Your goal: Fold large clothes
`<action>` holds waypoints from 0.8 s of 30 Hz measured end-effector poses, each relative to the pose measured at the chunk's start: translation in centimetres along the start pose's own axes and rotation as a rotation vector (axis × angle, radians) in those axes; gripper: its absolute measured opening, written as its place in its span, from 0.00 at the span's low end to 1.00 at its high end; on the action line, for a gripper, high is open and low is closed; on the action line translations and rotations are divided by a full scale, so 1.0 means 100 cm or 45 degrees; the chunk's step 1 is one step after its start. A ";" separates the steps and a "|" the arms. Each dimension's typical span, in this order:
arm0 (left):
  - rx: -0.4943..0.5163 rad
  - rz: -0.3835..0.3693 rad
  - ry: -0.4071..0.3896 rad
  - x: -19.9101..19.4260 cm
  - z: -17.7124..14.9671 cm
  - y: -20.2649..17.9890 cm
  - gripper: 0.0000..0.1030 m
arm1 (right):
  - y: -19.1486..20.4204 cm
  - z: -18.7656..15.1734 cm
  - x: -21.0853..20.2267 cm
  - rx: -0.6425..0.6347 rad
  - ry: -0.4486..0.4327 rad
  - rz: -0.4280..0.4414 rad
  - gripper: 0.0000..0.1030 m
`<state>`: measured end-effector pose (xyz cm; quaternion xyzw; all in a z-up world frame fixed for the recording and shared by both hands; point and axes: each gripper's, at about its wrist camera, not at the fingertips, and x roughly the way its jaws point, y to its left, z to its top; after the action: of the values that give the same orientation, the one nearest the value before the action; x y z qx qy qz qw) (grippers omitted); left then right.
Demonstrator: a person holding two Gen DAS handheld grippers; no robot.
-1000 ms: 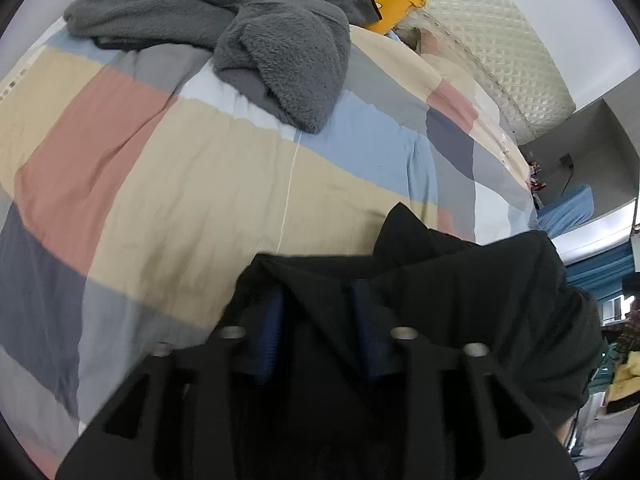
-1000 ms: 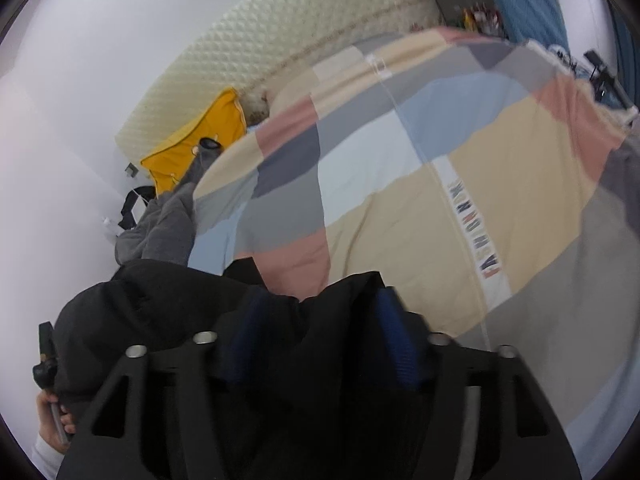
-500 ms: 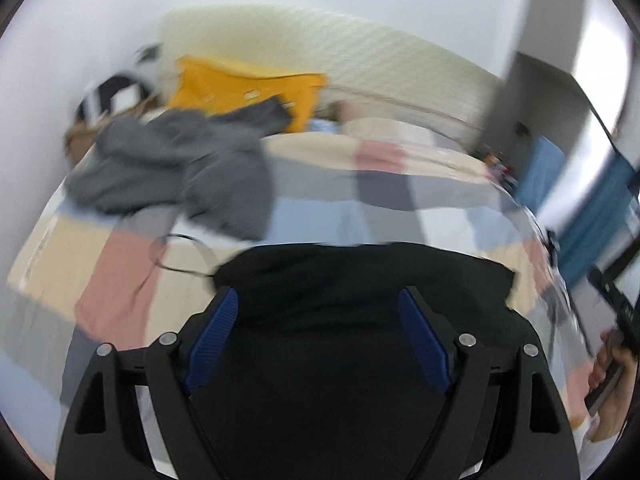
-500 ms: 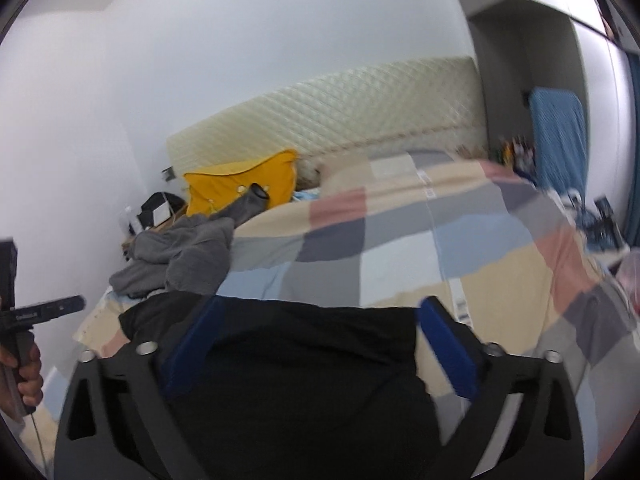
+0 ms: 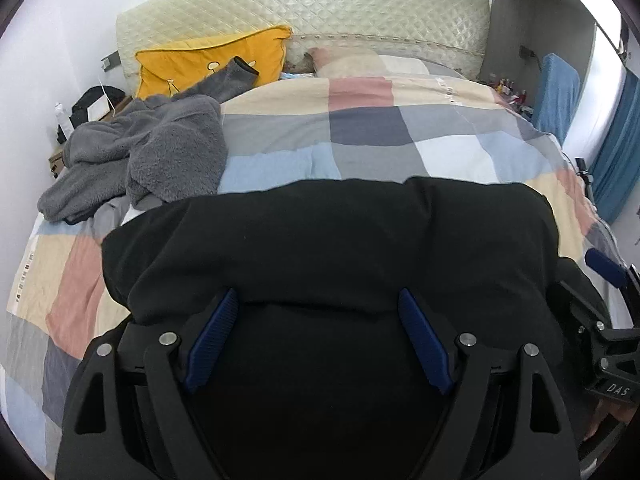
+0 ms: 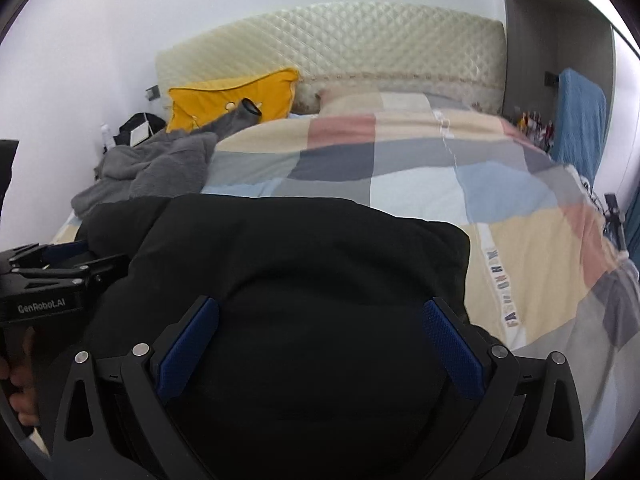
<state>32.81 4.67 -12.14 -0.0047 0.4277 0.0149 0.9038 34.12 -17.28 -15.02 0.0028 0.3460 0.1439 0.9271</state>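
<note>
Black garment (image 5: 332, 240) lies bunched on the checked quilt (image 5: 360, 136); left gripper (image 5: 318, 332) and right gripper (image 6: 320, 340) hover over it, jaws spread wide, nothing pinched.

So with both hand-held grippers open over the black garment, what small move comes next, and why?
Probably reach for the black garment's far edge for another fold: both the left hand-held gripper and right hand-held gripper have just opened, and it lies bulky.
</note>
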 end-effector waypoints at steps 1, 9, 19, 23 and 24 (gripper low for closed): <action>0.001 0.006 0.001 0.001 0.000 -0.002 0.81 | 0.000 0.001 0.004 0.001 0.006 0.000 1.00; 0.038 0.094 -0.033 0.031 0.010 -0.001 0.81 | 0.003 0.012 0.041 -0.017 0.033 -0.030 1.00; 0.005 0.070 0.012 0.045 0.012 0.016 0.82 | 0.002 0.011 0.059 -0.032 0.077 -0.025 1.00; -0.011 0.066 0.015 0.043 0.009 0.021 0.82 | 0.000 0.010 0.060 -0.033 0.087 -0.022 1.00; -0.011 0.068 0.019 0.043 0.009 0.023 0.82 | 0.000 0.010 0.060 -0.030 0.088 -0.019 1.00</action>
<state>36.17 7.09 -14.93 0.0027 0.4343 0.0407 0.8999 39.10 -15.59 -18.09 -0.0158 0.3763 0.1412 0.9155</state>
